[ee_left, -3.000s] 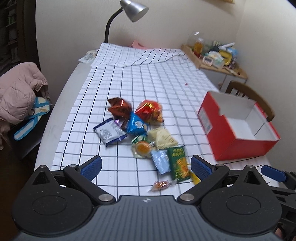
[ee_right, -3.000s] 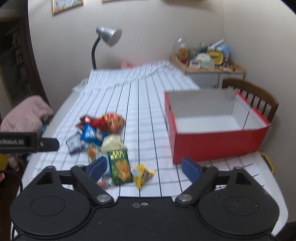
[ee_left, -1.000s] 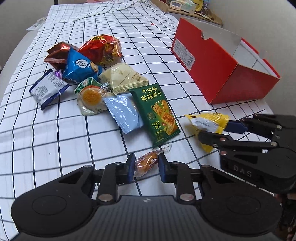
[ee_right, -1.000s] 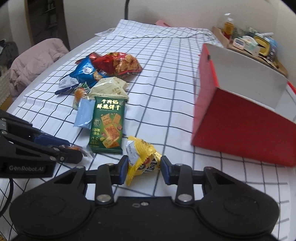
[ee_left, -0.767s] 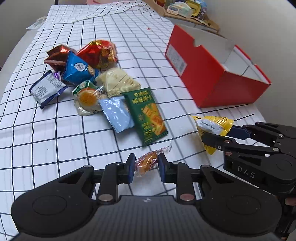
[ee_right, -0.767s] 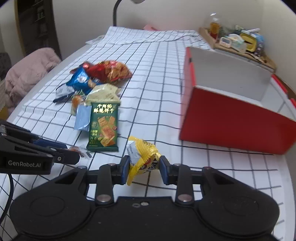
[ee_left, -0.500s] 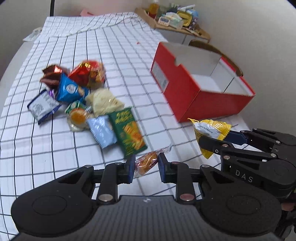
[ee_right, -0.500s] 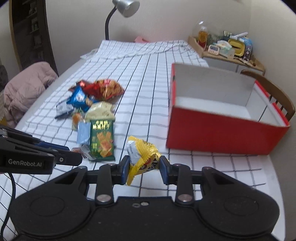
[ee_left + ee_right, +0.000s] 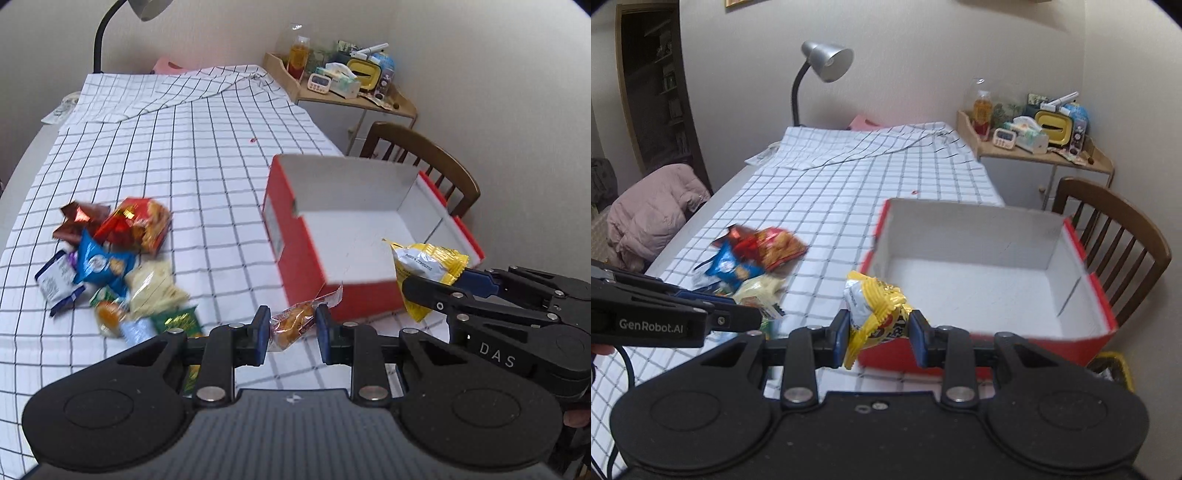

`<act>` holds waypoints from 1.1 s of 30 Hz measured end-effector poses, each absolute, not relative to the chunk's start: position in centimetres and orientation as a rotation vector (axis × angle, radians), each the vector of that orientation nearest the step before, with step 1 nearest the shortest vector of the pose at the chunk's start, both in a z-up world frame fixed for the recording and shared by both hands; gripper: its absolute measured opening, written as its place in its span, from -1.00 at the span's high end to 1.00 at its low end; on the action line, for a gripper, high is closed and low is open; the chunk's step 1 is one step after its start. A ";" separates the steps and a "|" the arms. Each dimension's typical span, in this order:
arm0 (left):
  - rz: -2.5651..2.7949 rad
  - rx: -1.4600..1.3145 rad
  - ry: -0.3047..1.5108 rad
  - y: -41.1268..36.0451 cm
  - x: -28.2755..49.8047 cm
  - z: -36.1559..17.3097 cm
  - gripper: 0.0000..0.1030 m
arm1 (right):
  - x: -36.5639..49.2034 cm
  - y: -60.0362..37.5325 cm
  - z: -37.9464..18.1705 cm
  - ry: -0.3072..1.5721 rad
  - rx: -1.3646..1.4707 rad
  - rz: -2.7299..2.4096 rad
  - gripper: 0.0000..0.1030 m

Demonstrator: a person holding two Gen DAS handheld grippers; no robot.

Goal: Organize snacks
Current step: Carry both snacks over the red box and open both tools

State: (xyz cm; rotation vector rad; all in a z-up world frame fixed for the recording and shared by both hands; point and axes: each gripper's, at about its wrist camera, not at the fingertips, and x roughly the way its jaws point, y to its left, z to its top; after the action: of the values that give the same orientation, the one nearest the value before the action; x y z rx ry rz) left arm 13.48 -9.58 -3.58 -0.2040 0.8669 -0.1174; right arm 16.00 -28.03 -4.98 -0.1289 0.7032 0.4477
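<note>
**Left gripper** (image 9: 289,328): jaws drawn narrow on a small orange clear-wrapped snack (image 9: 295,320), which is clear of the bench. The wrapper's long axis runs forward and to the right, its crimped tail pointing at the near red wall of the box.

**Right gripper** (image 9: 878,334): jaws drawn narrow on a yellow snack bag (image 9: 875,314), pinched about its middle. The top of the bag stands above the pads and a corner hangs below them. It is also off the bench.

**Red box** (image 9: 1102,306): open-topped, white inside, nothing seen in it. It stands on the right part of the bench (image 9: 207,177), next to a wooden chair (image 9: 1126,236).

**Governing relation**: the box lies ahead of both grippers and below them.
- Right gripper: in the left wrist view the yellow bag shows against the box's white floor near its front right corner, so this hand looks the nearer and seems at or past the near wall.
- Left gripper: its snack shows against the outside of the near wall, so this hand probably has to go further forward before letting go.

**Loose snacks** (image 9: 110,258): a pile on the checked cloth, well apart from the box on its left, not yet sorted. It includes red, blue, cream and green packets.

**Progress, judged**: early, with two items in carriage and none in the box.
</note>
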 end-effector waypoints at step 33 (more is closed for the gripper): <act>-0.026 -0.057 1.079 -21.2 29.8 -10.4 0.51 | 29.3 -37.1 -12.0 0.936 -0.159 0.353 0.36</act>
State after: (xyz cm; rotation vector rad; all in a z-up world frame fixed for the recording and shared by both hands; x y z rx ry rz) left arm 29.83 -21.17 -10.39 -0.0573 1.0794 -0.0265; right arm 29.30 -37.09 -11.98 -0.1594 0.9359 0.3532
